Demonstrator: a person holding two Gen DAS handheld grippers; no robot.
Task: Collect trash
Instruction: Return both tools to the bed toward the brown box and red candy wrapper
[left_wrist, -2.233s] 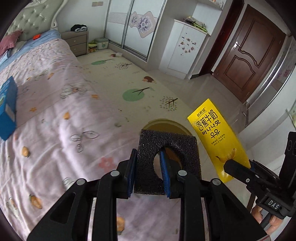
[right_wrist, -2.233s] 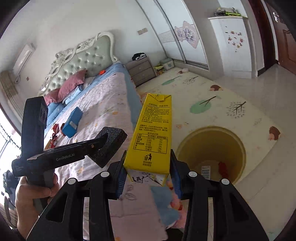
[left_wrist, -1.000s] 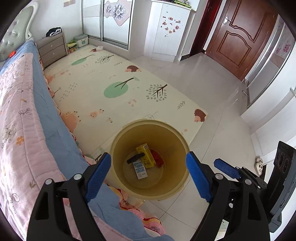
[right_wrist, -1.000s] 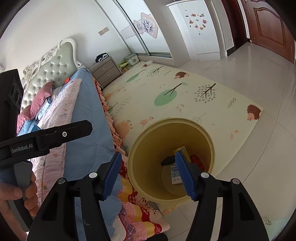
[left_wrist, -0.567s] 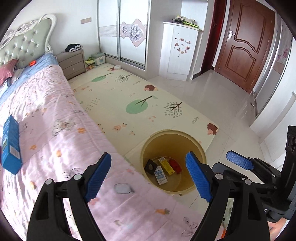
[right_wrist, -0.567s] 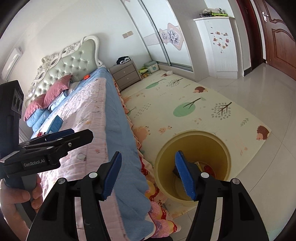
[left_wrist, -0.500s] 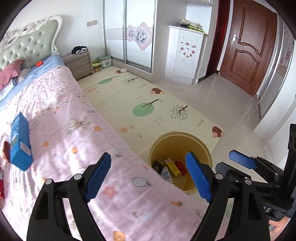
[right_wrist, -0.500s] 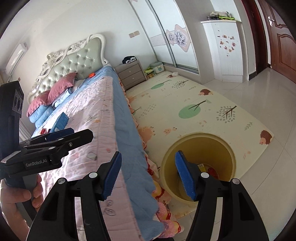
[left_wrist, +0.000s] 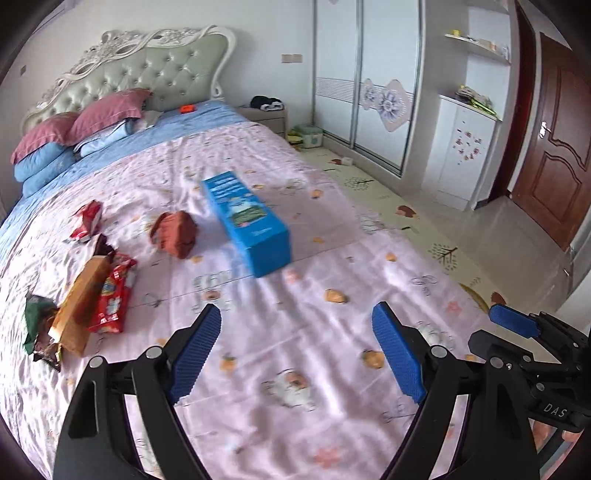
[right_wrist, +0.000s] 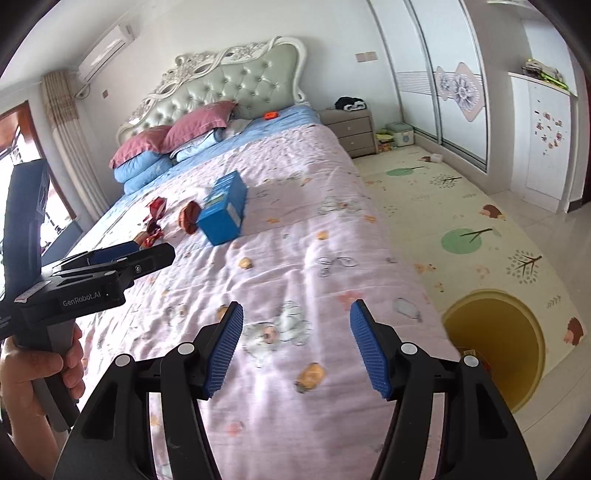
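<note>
Two grippers hang above the pink bedspread (left_wrist: 303, 332), and both have their blue-padded jaws spread wide with nothing between them. The left gripper (left_wrist: 295, 354) faces up the bed toward the headboard (left_wrist: 147, 74); the right gripper (right_wrist: 295, 347) sits just to its right, nearer the bed's edge, and shows in the left view only as a dark body with one blue pad at the lower right.

Straight ahead of the left gripper, well beyond its fingertips, lies a blue carton (left_wrist: 245, 221) on its long side. Its long axis runs away from the gripper and slightly to the left, with one square end face turned toward the camera and the other toward the pillows (left_wrist: 107, 114). From the right gripper the same carton (right_wrist: 223, 206) sits ahead and to the left, its near end face pointing back toward the fingers.

Just left of the carton is a crumpled brown-red item (left_wrist: 175, 234), probably a wrapper, though blur hides its detail. Farther left of the left gripper lies a cluster of litter: a red snack packet (left_wrist: 112, 295) lying lengthwise away from the gripper, a flattened brown paper bag (left_wrist: 79, 306) touching its left side on a similar axis, a dark green wrapper (left_wrist: 37, 321) beside that, and a red-and-white wrapper (left_wrist: 86, 219) farther up the bed.

To the right of the right gripper and below the bed's edge, a yellow bin (right_wrist: 495, 347) stands on the patterned floor mat (right_wrist: 461, 221), its mouth open upward.
</note>
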